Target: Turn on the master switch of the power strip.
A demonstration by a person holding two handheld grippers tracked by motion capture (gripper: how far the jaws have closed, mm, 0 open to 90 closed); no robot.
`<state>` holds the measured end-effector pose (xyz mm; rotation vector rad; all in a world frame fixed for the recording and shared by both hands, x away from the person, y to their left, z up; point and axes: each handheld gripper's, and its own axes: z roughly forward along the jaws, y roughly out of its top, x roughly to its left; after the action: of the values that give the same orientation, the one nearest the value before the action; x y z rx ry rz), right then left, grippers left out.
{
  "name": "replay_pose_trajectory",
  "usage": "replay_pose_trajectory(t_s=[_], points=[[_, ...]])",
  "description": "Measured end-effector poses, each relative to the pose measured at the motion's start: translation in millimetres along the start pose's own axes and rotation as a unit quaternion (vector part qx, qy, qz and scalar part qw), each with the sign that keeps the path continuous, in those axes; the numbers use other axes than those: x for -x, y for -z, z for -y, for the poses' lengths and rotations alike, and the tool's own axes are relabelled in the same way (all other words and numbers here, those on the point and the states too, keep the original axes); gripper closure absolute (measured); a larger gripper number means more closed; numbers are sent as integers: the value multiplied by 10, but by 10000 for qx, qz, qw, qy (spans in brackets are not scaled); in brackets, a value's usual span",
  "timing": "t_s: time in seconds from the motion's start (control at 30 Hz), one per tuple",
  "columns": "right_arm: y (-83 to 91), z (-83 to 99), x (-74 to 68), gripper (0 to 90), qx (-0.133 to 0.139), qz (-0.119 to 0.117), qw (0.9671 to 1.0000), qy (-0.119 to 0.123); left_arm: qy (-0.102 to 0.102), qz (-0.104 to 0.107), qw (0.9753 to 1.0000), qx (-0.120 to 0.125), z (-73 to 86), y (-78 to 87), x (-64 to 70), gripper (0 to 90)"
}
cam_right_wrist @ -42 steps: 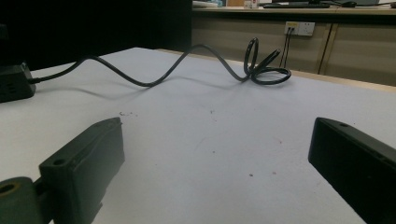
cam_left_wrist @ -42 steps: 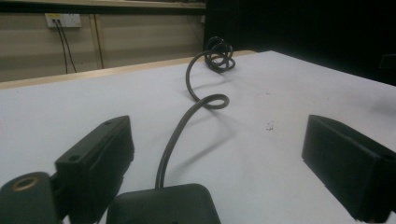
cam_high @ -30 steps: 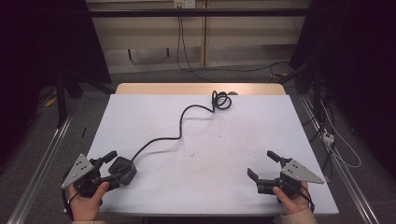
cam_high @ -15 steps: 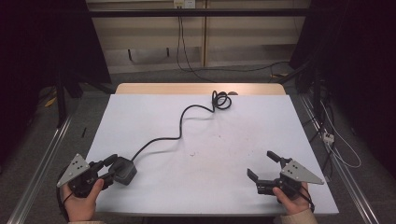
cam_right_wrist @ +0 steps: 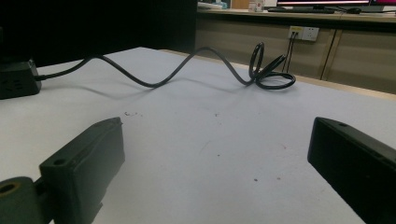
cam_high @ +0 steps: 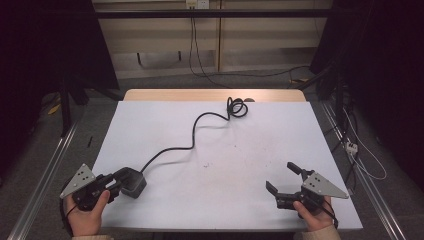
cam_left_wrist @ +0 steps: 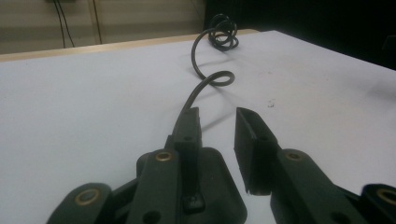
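The black boxy plastic power strip [cam_high: 131, 182] lies at the near left corner of the white table [cam_high: 240, 155], and the left gripper [cam_high: 114, 184] is right at it, jaws parted a little with one jaw over the block's top; whether they pinch it I cannot tell. Its long black rubber cord [cam_high: 192, 135] runs far and right to a coil [cam_high: 237, 107] near the far edge. The right gripper [cam_high: 283, 179] hovers near right, wide open and holding nothing, with bare tabletop between.
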<state>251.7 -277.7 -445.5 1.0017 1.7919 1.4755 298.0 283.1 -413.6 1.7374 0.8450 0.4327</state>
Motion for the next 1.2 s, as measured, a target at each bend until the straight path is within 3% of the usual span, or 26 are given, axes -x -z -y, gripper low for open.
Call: replay_pose_trajectory(t_s=[0.23,0.53,1.2], points=[[-7,-9,-1,31,12,-3,10000,-1,-68,160,9998,-55,16,10,-43,773],[28,-2,25,32,26,32,10000,0,-8,324,9993,-190,8,-36,-92,832],[9,3,14,33,-16,22,10000,-13,54,469,9982,-363,7,-13,-150,900]])
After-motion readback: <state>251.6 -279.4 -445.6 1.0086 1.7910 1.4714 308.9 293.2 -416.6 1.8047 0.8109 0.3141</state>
